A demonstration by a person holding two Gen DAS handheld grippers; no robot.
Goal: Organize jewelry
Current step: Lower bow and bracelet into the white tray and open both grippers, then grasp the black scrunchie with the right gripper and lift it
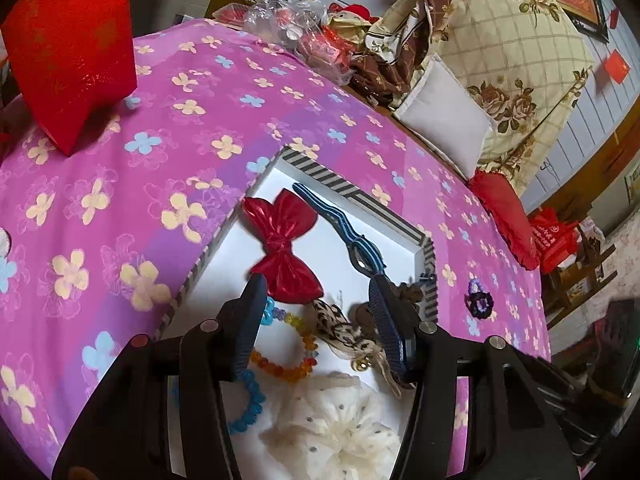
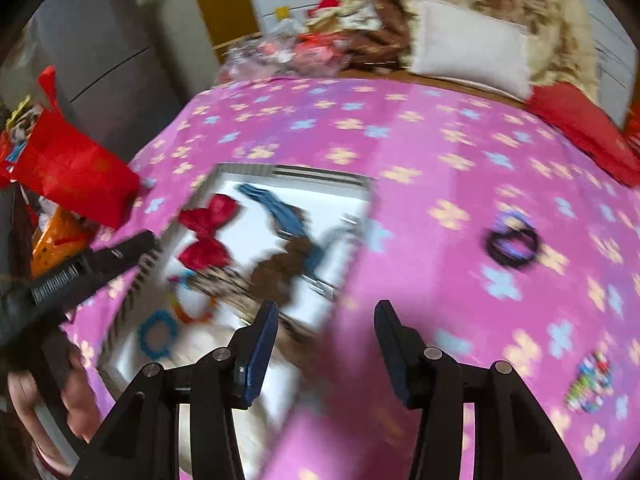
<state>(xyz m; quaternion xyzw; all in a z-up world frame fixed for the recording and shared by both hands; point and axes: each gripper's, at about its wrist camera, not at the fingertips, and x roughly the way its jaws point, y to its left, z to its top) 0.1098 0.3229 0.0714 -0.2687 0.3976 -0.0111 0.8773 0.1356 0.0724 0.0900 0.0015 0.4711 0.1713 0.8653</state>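
Note:
A white box with a striped rim (image 1: pixel 352 196) lies on the pink flowered cloth (image 1: pixel 160 128). It holds a red bow (image 1: pixel 284 240), a blue hair clip (image 1: pixel 340 224), bead bracelets (image 1: pixel 288 368), a leopard scrunchie (image 1: pixel 340 328) and a cream scrunchie (image 1: pixel 332 428). My left gripper (image 1: pixel 318 284) hangs open just above them, holding nothing. My right gripper (image 2: pixel 327 308) is open and empty over the box's right rim (image 2: pixel 352 264); this view is blurred. A purple and black hair tie (image 2: pixel 512 244) and a multicoloured bead piece (image 2: pixel 590 388) lie on the cloth to its right.
A red gift bag (image 1: pixel 72 48) stands at the far left of the cloth. Plastic bags (image 1: pixel 296 28), a white pillow (image 1: pixel 444 120) and a red cushion (image 1: pixel 508 220) line the far and right edges. A person's hand (image 2: pixel 80 392) shows at the lower left.

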